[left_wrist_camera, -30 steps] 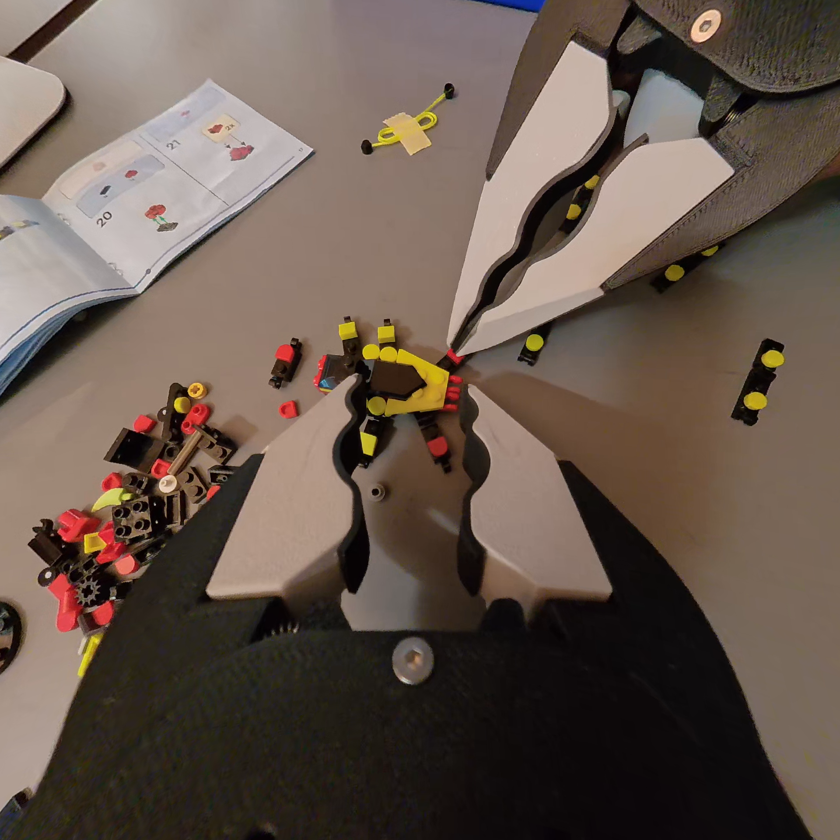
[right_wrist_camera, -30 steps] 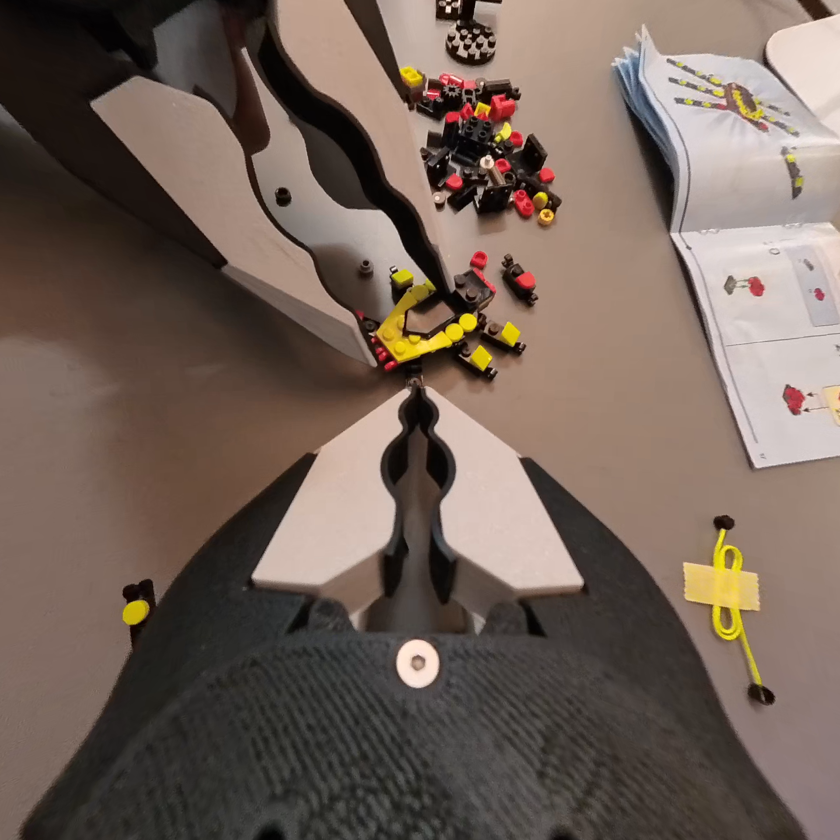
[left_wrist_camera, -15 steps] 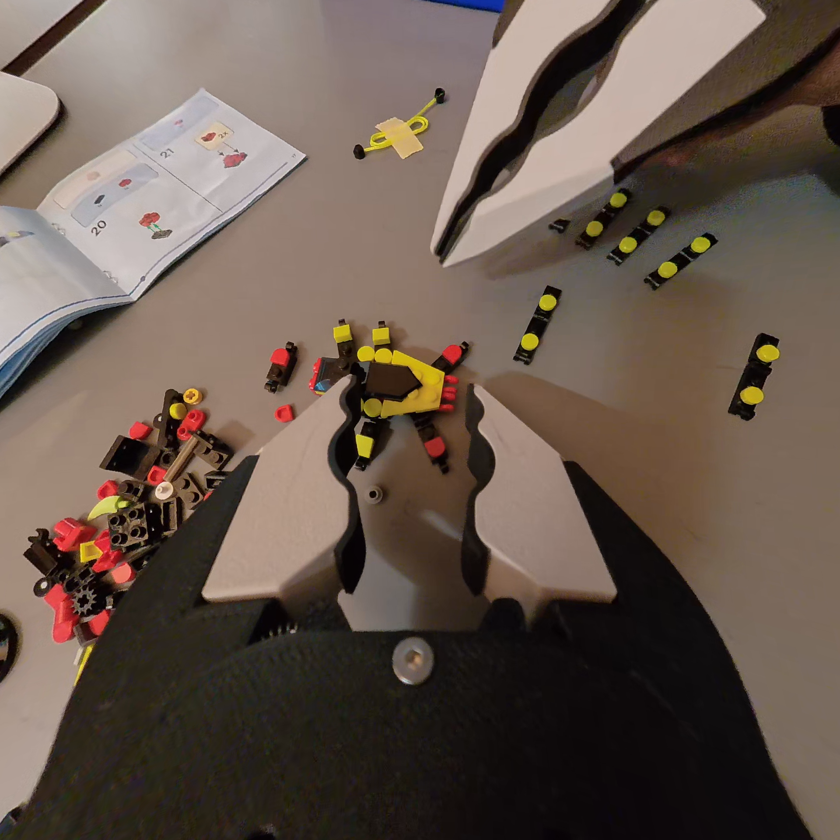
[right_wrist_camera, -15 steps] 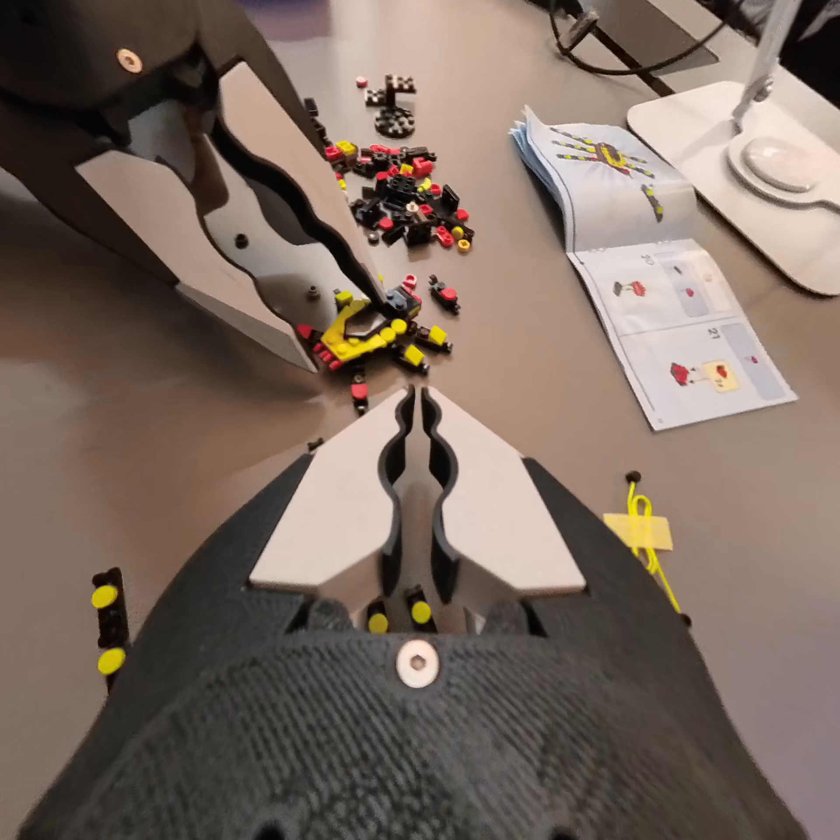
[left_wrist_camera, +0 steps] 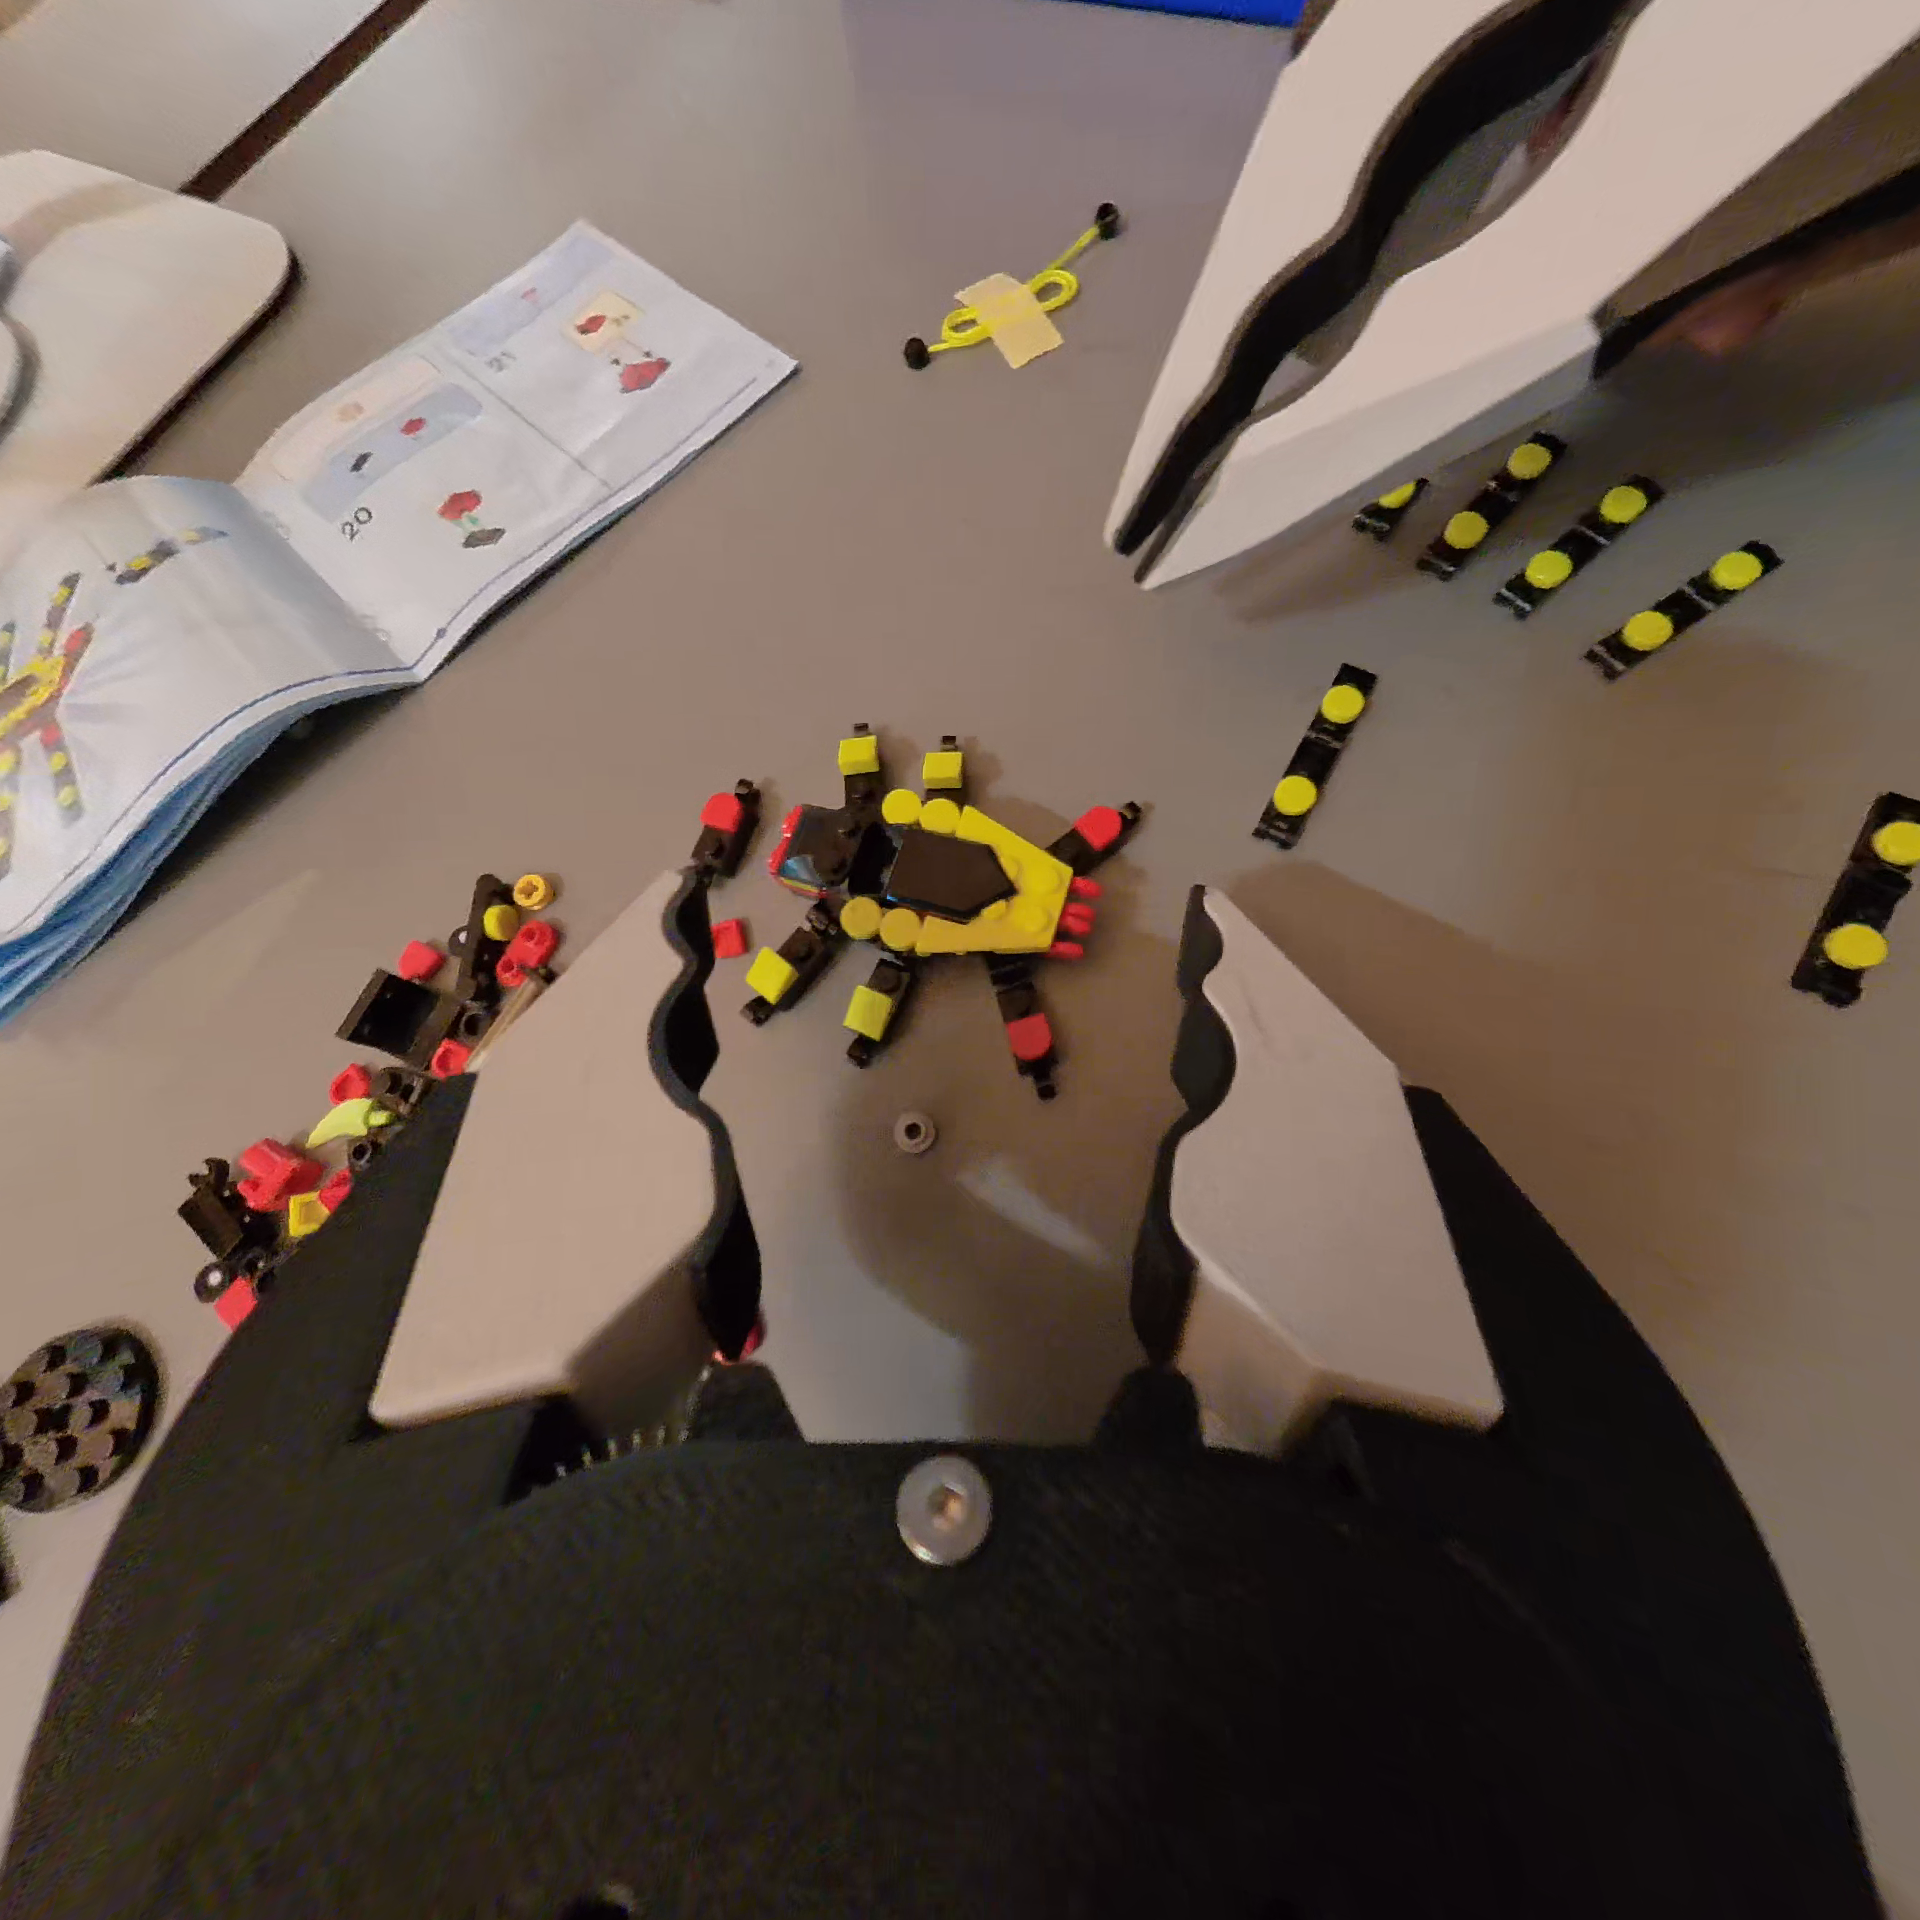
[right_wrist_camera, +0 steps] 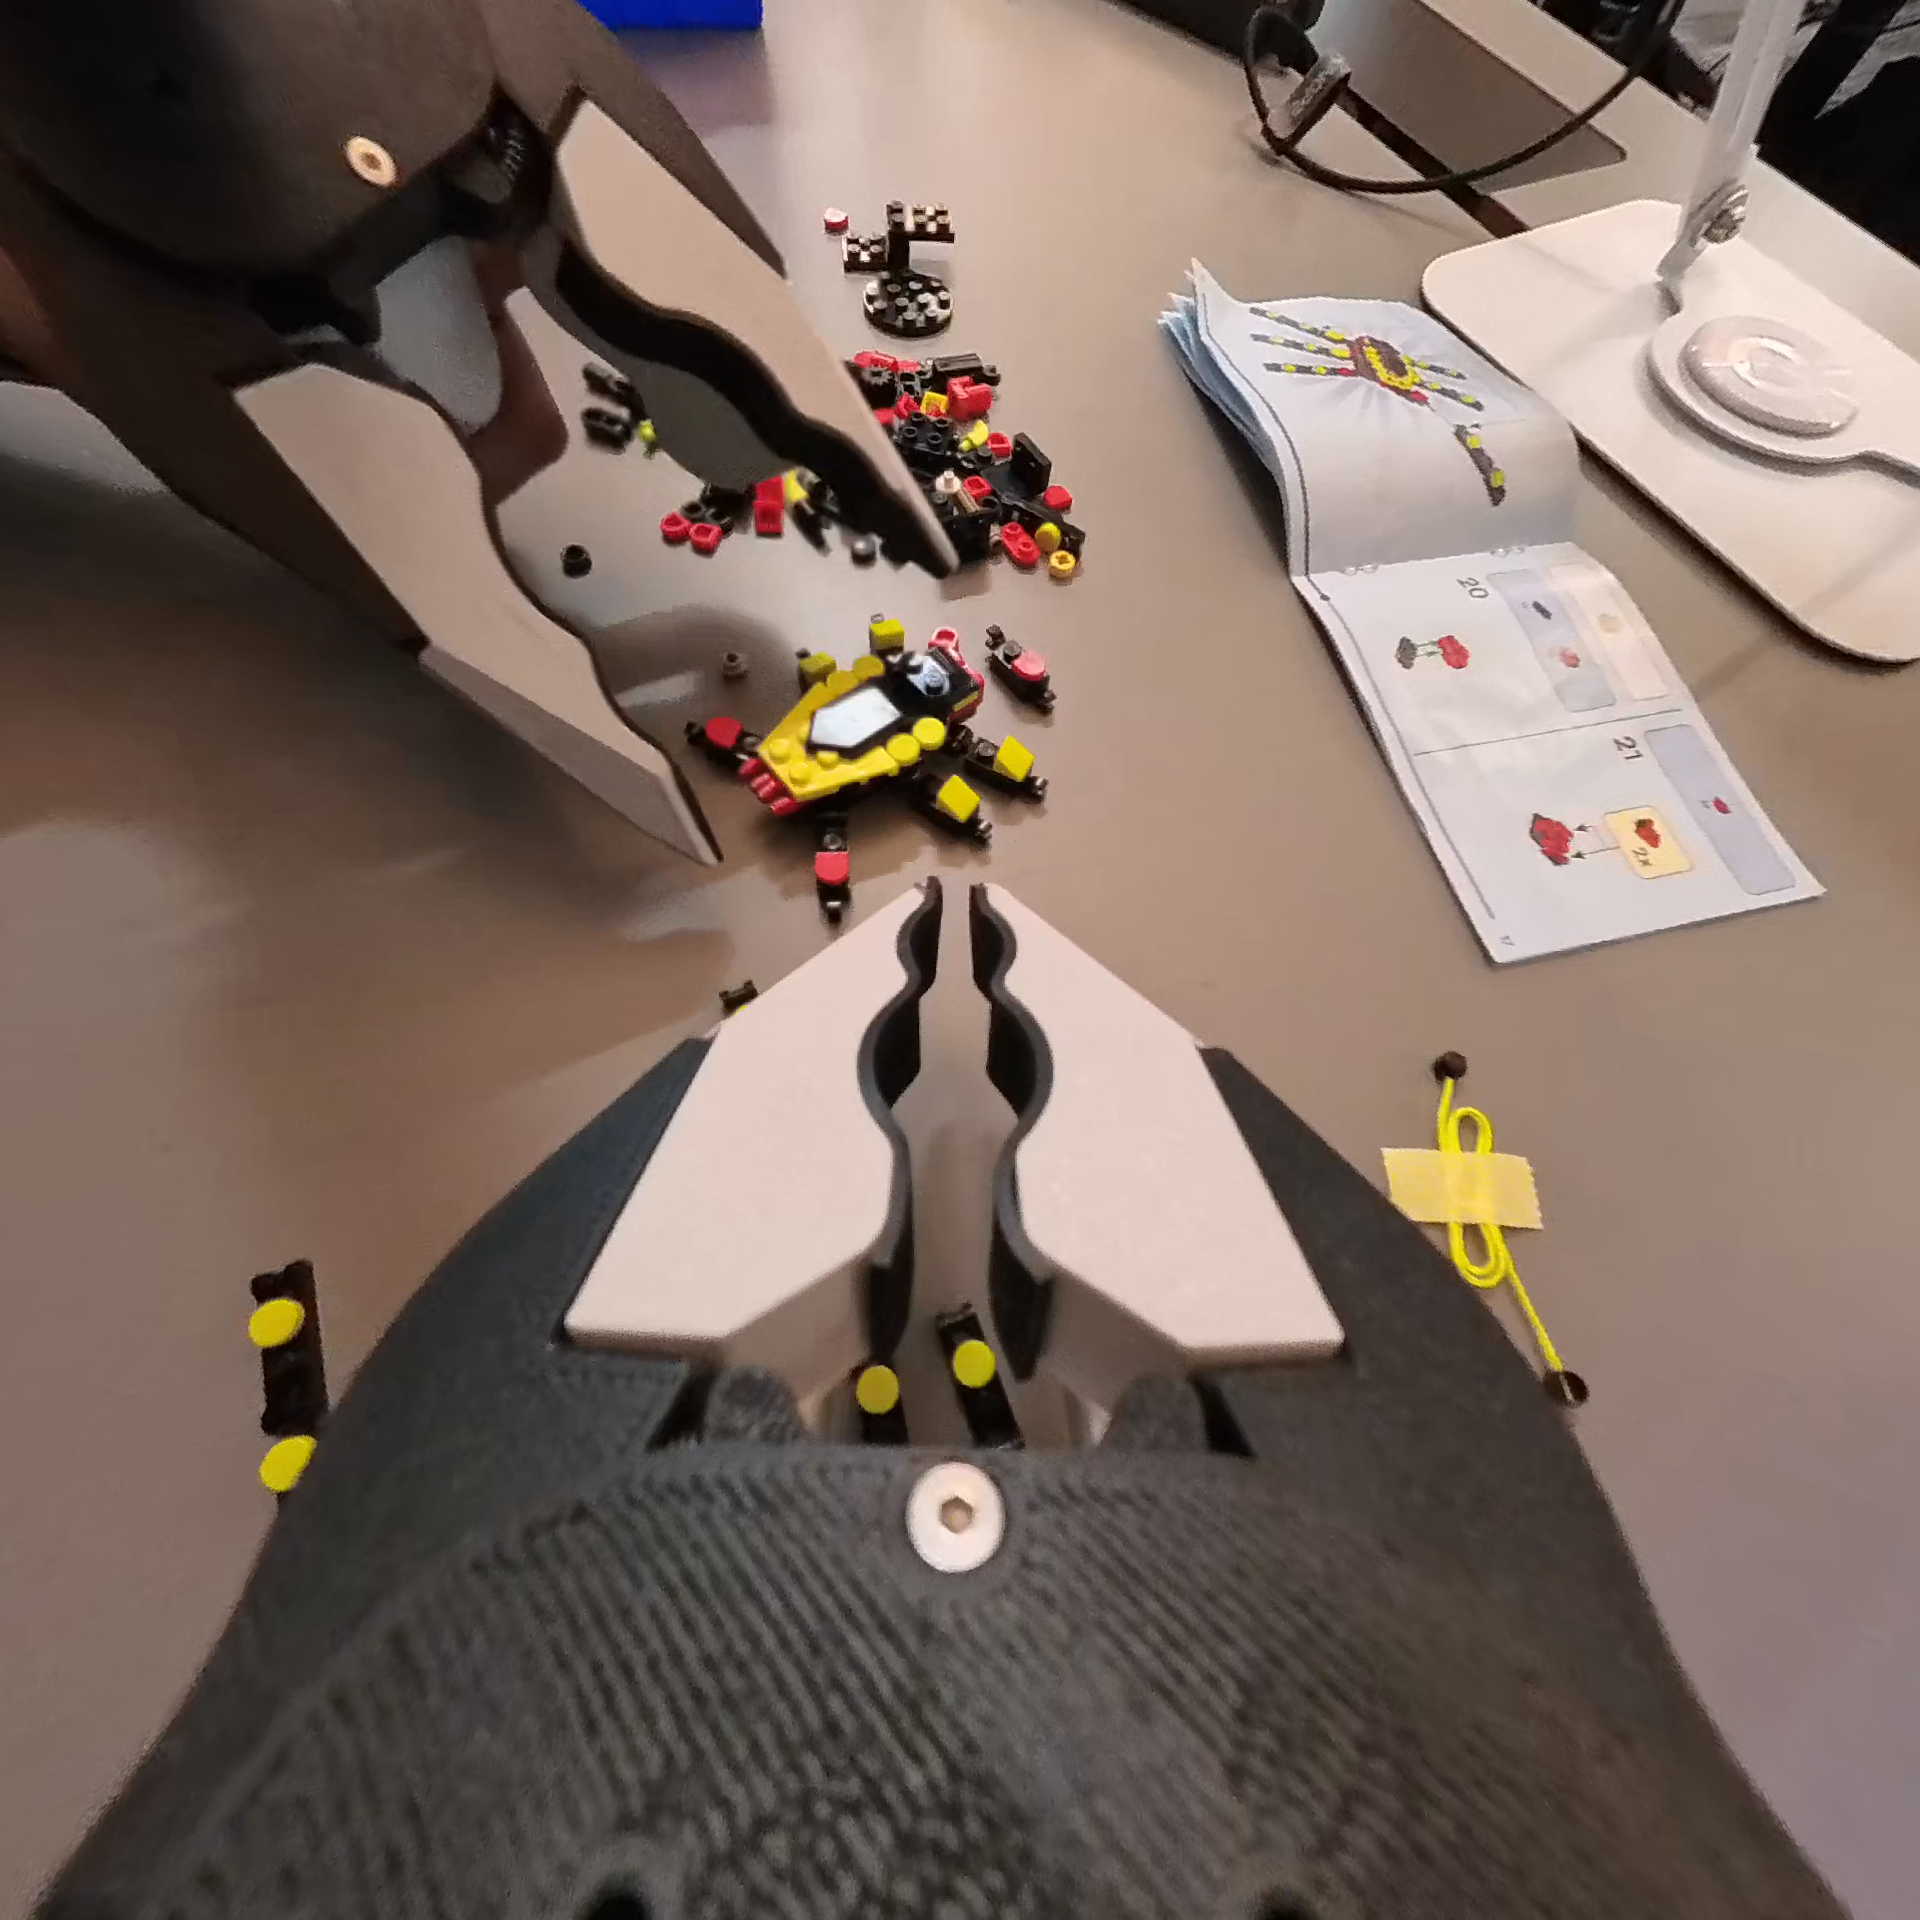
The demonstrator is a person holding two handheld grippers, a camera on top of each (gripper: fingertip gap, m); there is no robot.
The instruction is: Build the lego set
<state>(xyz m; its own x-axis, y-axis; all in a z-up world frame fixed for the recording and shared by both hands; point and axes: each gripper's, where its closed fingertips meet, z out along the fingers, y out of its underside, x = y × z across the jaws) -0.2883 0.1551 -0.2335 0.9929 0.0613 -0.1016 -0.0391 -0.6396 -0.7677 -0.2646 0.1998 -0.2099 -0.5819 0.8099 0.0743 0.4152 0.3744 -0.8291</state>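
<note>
Two grippers over the grey table [left_wrist_camera: 623, 644]: left gripper [left_wrist_camera: 940, 904] spread wide, empty; right gripper [right_wrist_camera: 956, 899] nearly pressed together, a sliver of gap, gripping nothing. Between them, on the table, untouched: yellow-and-black spider model [left_wrist_camera: 935, 883]. Beyond: loose brick pile [right_wrist_camera: 966, 457], open instruction booklet [right_wrist_camera: 1538, 686].

On the grey worktop [right_wrist_camera: 312, 987] we see a loop of neon-yellow cord [right_wrist_camera: 1481, 1216] with black ends, held down by a strip of pale tape [right_wrist_camera: 1460, 1187]. Farther back sits a white lamp base [right_wrist_camera: 1704, 416], and black cables [right_wrist_camera: 1382, 145] trail behind it.
</note>
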